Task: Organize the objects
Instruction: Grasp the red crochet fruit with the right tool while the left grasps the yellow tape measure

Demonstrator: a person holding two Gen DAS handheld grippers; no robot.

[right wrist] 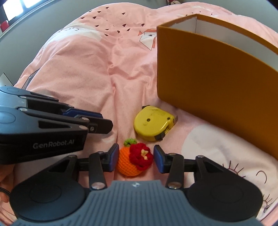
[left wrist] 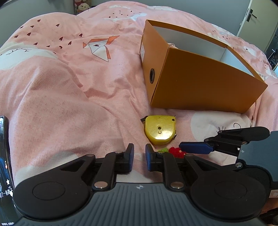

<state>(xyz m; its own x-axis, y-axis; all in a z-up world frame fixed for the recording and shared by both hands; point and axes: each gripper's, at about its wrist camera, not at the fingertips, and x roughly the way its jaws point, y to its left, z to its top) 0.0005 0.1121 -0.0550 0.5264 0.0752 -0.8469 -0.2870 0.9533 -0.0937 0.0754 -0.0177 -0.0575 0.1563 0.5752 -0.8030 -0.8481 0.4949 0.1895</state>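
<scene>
Two hand-held grippers hover over the bed [right wrist: 73, 57]: the right hand-held gripper [right wrist: 136, 160], spread around a crocheted orange [right wrist: 129, 165], must pinch it and lift toward the box [right wrist: 217, 83] at 1 o'clock; the left hand-held gripper [left wrist: 139, 156] is slightly parted, empty.

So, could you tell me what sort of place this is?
Most likely a bedroom: the objects lie on a bed's pink duvet with heart prints, plush toys sit beyond it, and a door with a handle stands at the far right.
</scene>
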